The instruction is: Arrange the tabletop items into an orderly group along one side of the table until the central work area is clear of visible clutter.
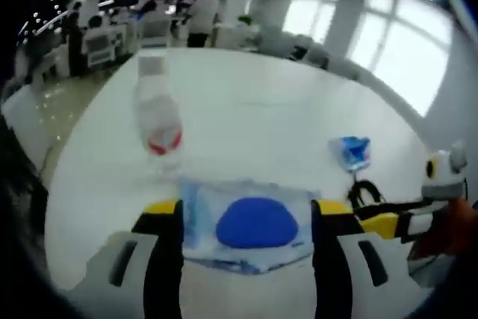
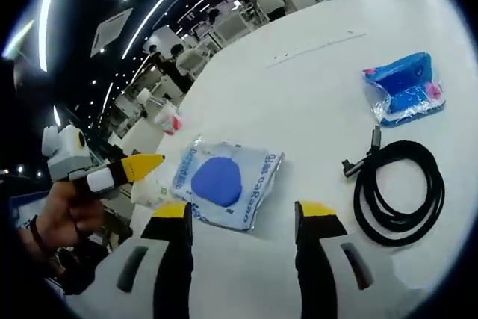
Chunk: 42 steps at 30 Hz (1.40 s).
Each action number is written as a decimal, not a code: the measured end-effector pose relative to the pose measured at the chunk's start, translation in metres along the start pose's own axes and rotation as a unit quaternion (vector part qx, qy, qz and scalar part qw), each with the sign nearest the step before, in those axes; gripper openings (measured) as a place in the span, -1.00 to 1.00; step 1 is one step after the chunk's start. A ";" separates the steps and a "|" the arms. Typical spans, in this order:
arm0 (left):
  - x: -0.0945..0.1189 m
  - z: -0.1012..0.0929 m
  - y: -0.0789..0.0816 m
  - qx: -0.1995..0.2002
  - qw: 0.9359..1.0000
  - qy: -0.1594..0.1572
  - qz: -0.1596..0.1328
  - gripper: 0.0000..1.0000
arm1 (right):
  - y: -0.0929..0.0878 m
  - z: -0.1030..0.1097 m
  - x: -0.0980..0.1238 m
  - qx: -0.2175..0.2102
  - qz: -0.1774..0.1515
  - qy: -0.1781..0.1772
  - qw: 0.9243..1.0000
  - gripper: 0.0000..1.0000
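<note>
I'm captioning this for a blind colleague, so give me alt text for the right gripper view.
A clear packet with a blue disc lies on a white table just ahead of the open right gripper. A coiled black cable and blue pouch lie to its right.

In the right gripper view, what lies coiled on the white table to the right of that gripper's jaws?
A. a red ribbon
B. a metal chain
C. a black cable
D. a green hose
C: a black cable lies looped on the table, its plug end pointing toward the blue-printed packet.
</note>
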<state>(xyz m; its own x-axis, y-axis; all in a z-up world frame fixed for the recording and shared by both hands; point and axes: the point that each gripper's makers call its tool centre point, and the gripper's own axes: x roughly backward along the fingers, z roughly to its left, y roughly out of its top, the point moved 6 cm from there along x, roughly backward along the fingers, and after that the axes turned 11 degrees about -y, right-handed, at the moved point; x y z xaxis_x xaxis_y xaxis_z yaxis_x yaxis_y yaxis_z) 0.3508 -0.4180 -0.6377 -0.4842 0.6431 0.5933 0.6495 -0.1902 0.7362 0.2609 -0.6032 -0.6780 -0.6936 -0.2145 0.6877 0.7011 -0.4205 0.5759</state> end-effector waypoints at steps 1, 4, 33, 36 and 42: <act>-0.002 0.004 0.000 0.004 1.000 0.000 0.009 0.31 | 0.001 0.000 -0.003 0.002 -0.002 0.002 1.000 0.08; -0.008 0.010 -0.005 0.035 0.999 -0.005 0.035 0.25 | 0.002 0.001 -0.012 0.006 0.003 -0.002 1.000 0.05; -0.034 0.044 -0.019 0.067 0.988 0.051 0.126 -0.28 | -0.003 -0.001 -0.048 -0.044 0.052 -0.011 0.998 -0.38; -0.036 0.047 -0.019 0.070 0.988 0.052 0.131 -0.35 | -0.004 0.001 -0.052 -0.044 0.061 -0.006 0.997 -0.40; -0.037 0.055 -0.024 0.064 0.984 0.064 0.151 -0.58 | -0.006 0.001 -0.055 -0.046 0.066 -0.011 0.997 -0.50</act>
<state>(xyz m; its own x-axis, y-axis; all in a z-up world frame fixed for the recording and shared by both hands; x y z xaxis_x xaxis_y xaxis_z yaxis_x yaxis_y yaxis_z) 0.3850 -0.3964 -0.6951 -0.3228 0.4710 0.8209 0.8396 -0.2578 0.4781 0.2955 -0.5882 -0.7190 -0.5921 -0.2536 0.7649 0.7667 -0.4695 0.4378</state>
